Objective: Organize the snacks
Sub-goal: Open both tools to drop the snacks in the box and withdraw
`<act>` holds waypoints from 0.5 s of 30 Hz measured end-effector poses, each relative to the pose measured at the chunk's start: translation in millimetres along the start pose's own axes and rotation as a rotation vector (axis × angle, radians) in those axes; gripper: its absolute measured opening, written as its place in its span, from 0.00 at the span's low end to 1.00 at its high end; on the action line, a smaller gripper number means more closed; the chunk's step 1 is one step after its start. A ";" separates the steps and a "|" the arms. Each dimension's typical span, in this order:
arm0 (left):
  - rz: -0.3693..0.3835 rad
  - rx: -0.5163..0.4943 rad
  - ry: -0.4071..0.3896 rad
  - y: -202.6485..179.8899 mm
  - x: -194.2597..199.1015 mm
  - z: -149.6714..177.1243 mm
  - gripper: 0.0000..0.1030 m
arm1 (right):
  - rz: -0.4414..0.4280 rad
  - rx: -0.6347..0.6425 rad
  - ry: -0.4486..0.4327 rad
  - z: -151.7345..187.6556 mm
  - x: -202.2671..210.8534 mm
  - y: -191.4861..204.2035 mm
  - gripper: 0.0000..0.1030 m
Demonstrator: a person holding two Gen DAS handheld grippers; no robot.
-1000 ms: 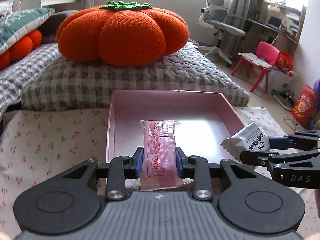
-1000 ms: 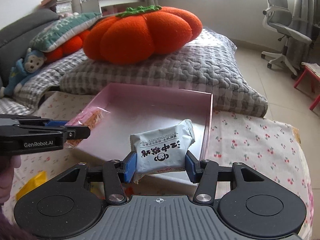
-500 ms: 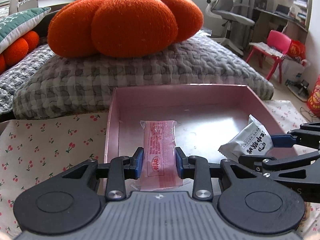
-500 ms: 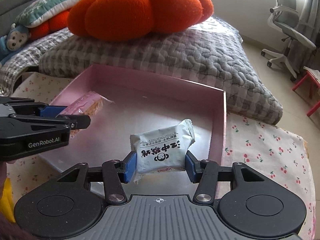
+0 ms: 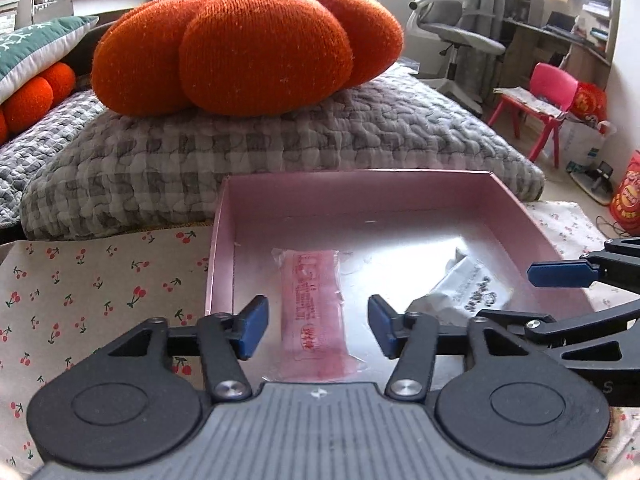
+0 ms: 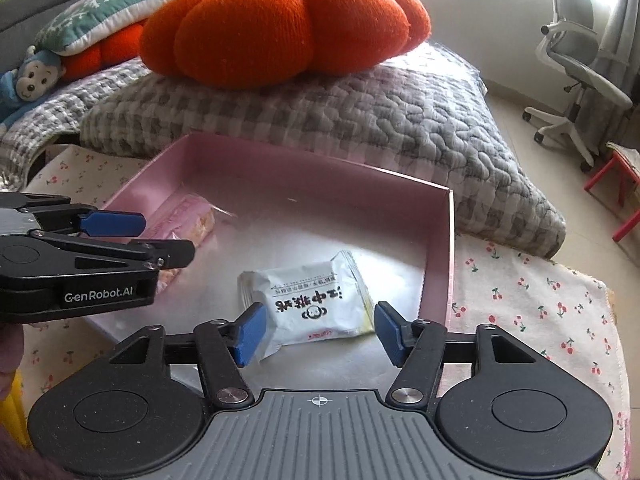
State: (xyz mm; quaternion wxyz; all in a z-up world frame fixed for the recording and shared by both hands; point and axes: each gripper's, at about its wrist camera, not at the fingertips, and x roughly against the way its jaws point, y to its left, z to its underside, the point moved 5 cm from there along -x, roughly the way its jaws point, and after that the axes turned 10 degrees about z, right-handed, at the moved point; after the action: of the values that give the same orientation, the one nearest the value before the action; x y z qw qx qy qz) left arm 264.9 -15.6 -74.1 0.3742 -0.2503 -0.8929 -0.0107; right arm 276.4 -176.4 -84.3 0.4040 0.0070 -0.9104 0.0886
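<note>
A pink snack packet (image 5: 316,312) lies flat on the floor of the pink tray (image 5: 224,248). My left gripper (image 5: 318,326) hovers over its near end, jaws opening, pads clear of the wrapper on both sides. A white snack packet (image 6: 316,304) with black characters rests in the same tray (image 6: 440,256), further right. My right gripper (image 6: 316,330) straddles it, jaws opening, with a gap at each pad. In the left wrist view the white packet (image 5: 468,292) and the right gripper's fingers (image 5: 560,274) show at the right. In the right wrist view the pink packet (image 6: 192,220) sits behind the left gripper's fingers (image 6: 112,224).
The tray sits on a cherry-print cloth (image 5: 100,280). Behind it is a grey checked quilt (image 5: 280,148) with a big orange pumpkin cushion (image 5: 248,44) on top. A yellow wrapper (image 6: 16,404) peeks at the lower left. Office chair (image 6: 576,64) and red stool (image 5: 548,96) stand far right.
Both grippers have opened and let their packets drop onto the tray floor. Before that, both hands came down and forward over the tray with the packets held.
</note>
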 end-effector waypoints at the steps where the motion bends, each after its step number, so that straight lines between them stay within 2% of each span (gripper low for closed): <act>1: 0.002 0.000 -0.001 -1.5 0.2 -1.2 0.57 | -0.002 0.001 -0.008 -0.4 3.2 -0.6 0.63; 6: 0.017 -0.005 -0.012 -7.9 11.7 -3.0 0.68 | -0.012 0.003 -0.032 -2.0 21.1 -2.5 0.68; 15: 0.036 0.019 -0.022 -16.3 36.3 -0.3 0.82 | -0.015 -0.009 -0.066 1.8 58.6 -11.1 0.77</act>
State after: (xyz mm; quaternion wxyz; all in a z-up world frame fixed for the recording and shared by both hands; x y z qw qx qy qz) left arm 236.1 -14.0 -46.6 0.3666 -0.2629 -0.8924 0.0072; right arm 236.6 -184.1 -40.6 0.3746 0.0150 -0.9235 0.0813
